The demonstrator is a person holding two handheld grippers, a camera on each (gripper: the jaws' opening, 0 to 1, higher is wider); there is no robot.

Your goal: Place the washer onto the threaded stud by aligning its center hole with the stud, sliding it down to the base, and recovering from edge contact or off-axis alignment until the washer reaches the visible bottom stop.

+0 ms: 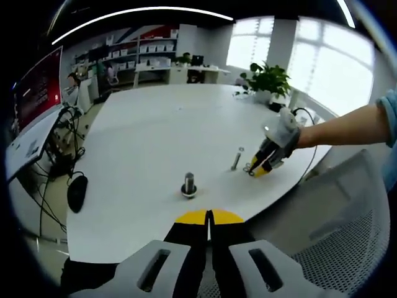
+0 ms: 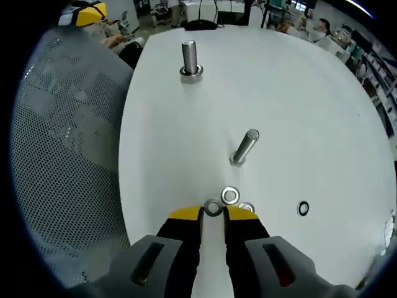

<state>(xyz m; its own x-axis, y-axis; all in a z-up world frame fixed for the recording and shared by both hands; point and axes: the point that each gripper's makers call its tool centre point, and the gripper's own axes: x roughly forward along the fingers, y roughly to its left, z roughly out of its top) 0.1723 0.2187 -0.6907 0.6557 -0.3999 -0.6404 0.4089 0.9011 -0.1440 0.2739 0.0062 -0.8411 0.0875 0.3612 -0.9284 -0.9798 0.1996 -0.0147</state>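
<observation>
Reaching my right gripper [image 2: 213, 214], jaws slightly spread around a washer [image 2: 213, 208] near the desk [image 2: 322, 112] edge; next, pinch and carry to the stud [image 2: 244, 148]. Left gripper [image 1: 209, 218] pressed together.

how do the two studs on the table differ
The far stud stands straight up, while the near stud leans to one side. The far stud already has a washer or nut around its base; the near stud's base looks bare. The near stud stands close to the loose washers at the right gripper, while the far stud stands apart from them. Both are grey metal and stand on the white table.
</observation>
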